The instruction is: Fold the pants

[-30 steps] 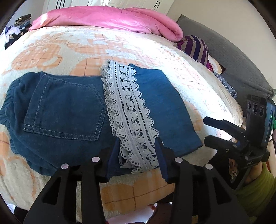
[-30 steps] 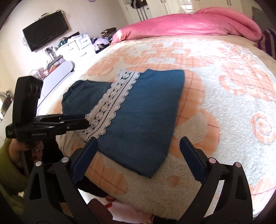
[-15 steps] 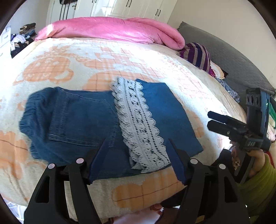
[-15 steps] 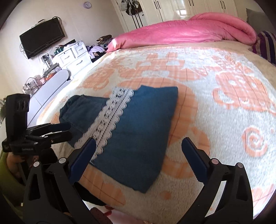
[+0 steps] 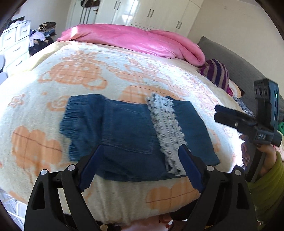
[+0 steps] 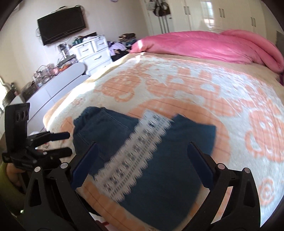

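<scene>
**Folded pants on bed, both grippers withdrawn and open**

Since the earlier frames both grippers have drawn back and up from the pants [image 5: 134, 136]; the left gripper [image 5: 140, 165], whose pads a second ago stood close either side of the lace band [image 5: 166, 128], has just been opening its jaws and now has nothing pressed between them.

Item 1, pants: dark blue denim, folded, lying flat on the blanket [image 5: 85, 74] near the bed's front edge. Elastic waistband to the left in the left wrist view, back pocket facing up in the middle. A folded-over leg section covers the right part; its white lace band runs front to back across the denim. The near right corner reaches almost to the blanket's edge. The right wrist view is motion-blurred.

Item 2, left gripper: jaws wide apart, blue pads [image 5: 88, 167] hovering in front of the near hem, clear of the cloth as far as can be told. Seen from the right wrist view, its two fingers stand apart, held in a hand with a green sleeve.

Item 3, right gripper [image 6: 142, 167]: jaws wide apart, empty, above the near part of the folded leg section. In the left wrist view it sits off the bed's right corner, held by a hand [image 5: 268, 156] in a green sleeve.

Item 4, surroundings: cream blanket with orange patterns; pink duvet [image 5: 142, 40] bundled along the far side; striped cloth [image 5: 218, 72] at the right; white drawers [image 6: 92, 51], wall television [image 6: 61, 29] and white wardrobes [image 5: 152, 14] beyond.
</scene>
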Action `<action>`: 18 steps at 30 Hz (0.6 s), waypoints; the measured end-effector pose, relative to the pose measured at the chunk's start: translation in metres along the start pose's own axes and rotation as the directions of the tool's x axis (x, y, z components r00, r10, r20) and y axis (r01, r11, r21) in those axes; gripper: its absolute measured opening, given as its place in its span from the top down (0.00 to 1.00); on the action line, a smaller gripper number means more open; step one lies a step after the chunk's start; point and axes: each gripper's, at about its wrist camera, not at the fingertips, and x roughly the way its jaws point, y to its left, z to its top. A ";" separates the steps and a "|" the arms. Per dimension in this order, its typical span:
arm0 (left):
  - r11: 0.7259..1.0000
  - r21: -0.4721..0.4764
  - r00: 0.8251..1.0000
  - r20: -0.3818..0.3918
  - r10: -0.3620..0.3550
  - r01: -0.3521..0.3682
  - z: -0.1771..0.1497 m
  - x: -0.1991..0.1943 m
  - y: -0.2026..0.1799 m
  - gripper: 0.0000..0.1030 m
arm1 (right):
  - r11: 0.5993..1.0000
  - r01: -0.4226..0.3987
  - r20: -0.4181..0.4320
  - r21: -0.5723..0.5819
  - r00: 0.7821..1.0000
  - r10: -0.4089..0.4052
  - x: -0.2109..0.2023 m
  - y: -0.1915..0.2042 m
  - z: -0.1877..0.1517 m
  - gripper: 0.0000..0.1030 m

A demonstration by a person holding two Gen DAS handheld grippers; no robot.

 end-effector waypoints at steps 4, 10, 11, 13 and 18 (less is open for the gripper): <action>0.999 -0.035 1.000 0.002 0.023 -0.023 -0.004 -0.004 0.017 0.17 | 0.998 -0.033 -0.022 -0.047 0.999 0.032 0.019 0.018 0.017 0.09; 0.994 -0.099 0.999 -0.020 0.050 -0.052 -0.012 -0.001 0.044 0.17 | 0.989 -0.096 -0.089 -0.111 0.992 0.086 0.055 0.046 0.040 0.09; 0.991 -0.118 0.998 -0.024 0.054 -0.056 -0.014 0.000 0.050 0.17 | 0.987 -0.109 -0.098 -0.117 0.990 0.098 0.062 0.051 0.045 0.09; 0.986 -0.156 0.998 -0.027 0.061 -0.064 -0.019 0.003 0.060 0.17 | 0.982 -0.144 -0.122 -0.120 0.984 0.130 0.075 0.058 0.052 0.09; 0.962 -0.272 0.999 -0.049 0.004 -0.017 -0.029 0.013 0.081 0.17 | 0.968 -0.206 -0.194 -0.141 0.965 0.177 0.113 0.080 0.071 0.09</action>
